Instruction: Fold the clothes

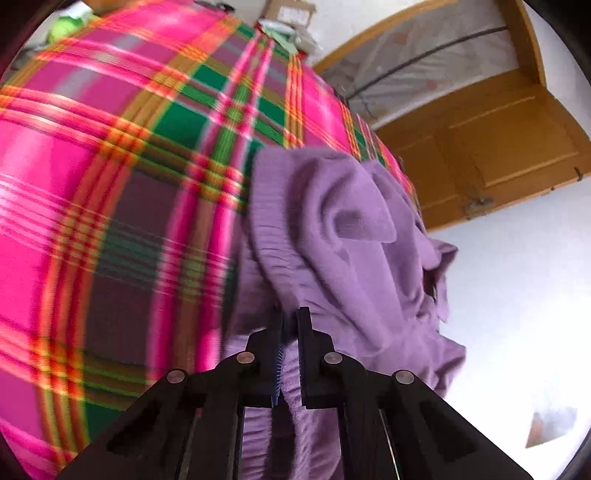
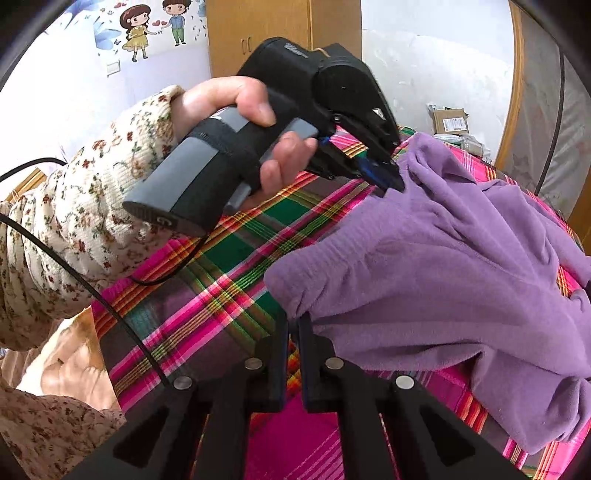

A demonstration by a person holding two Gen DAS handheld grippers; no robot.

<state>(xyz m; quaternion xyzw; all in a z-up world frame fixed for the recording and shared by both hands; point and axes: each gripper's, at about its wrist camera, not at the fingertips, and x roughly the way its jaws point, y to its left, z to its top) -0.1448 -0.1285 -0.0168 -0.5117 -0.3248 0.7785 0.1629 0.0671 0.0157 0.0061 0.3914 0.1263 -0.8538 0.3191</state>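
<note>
A purple fleece garment (image 1: 332,240) with an elastic waistband lies bunched on a pink, green and orange plaid blanket (image 1: 110,166). My left gripper (image 1: 291,321) is shut on the gathered waistband, and purple cloth runs down between its fingers. From the right wrist view the same left gripper (image 2: 391,181), held by a hand in a floral sleeve (image 2: 92,192), pinches the far end of the purple garment (image 2: 443,266). My right gripper (image 2: 293,325) is shut at the near waistband corner, where the cloth pulls taut from its tips and hangs above the plaid blanket (image 2: 221,280).
A wooden door (image 1: 498,147) and a netted frame stand beyond the bed's far edge. Cardboard boxes (image 2: 448,120) sit at the far end of the bed. A black cable (image 2: 110,306) trails across the near left. A wooden cabinet (image 2: 258,33) stands by the stickered wall.
</note>
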